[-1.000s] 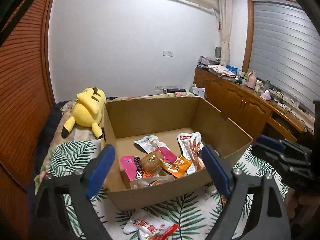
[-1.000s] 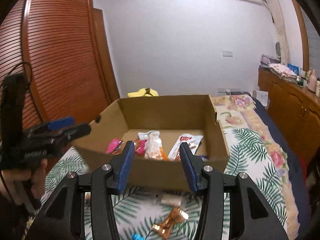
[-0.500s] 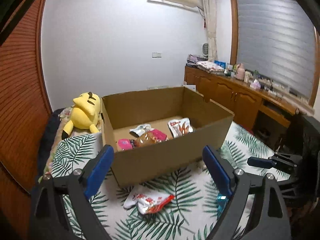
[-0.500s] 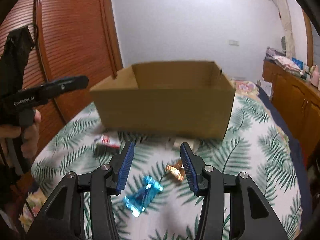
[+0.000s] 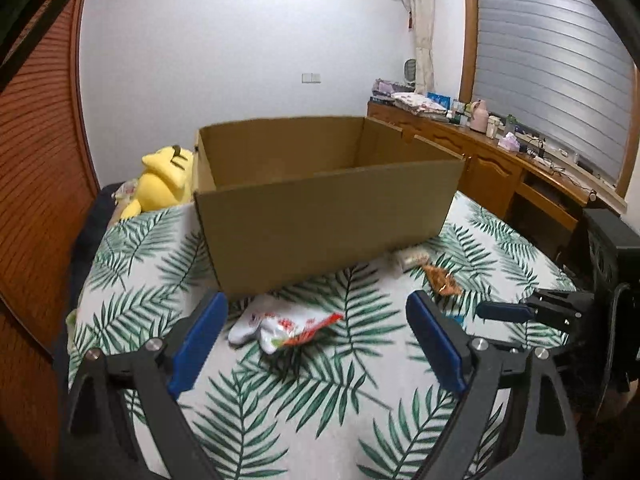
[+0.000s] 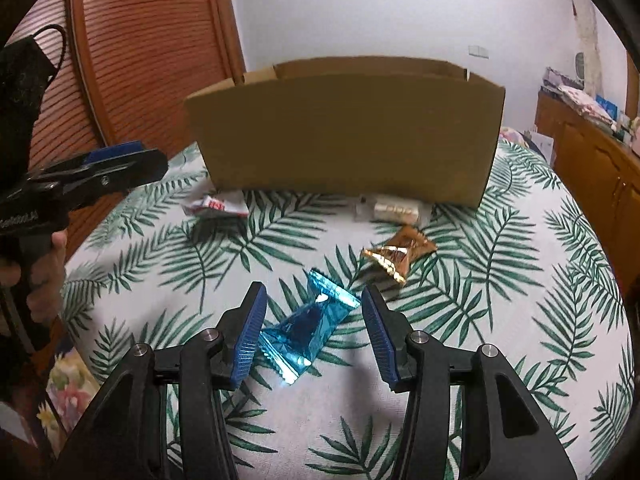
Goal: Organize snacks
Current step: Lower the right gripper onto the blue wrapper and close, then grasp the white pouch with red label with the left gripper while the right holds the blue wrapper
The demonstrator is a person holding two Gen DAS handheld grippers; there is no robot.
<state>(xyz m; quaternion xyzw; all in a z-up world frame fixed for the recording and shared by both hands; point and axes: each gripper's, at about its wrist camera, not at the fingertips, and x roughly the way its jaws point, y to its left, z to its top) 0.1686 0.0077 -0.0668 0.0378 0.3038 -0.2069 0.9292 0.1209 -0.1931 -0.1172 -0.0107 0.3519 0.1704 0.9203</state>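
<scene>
Leaf-print bedspread (image 6: 500,280) lies open around the right gripper (image 6: 312,332), whose wide jaws flank a blue foil snack (image 6: 308,328) without touching. Ahead sit a gold wrapper (image 6: 400,254) and a pale packet (image 6: 394,210), then the cardboard box (image 6: 348,136) wall. The left gripper (image 5: 316,340), also wide, faces a white-red packet (image 5: 280,326) before that box; a yellow plush (image 5: 164,178) lies beyond-left.

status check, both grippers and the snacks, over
Right gripper open, straddling shiny blue foil snack packet. Left gripper open, over white-and-red snack packet. Gold foil packet loose before brown cardboard box. Nothing blocking.
</scene>
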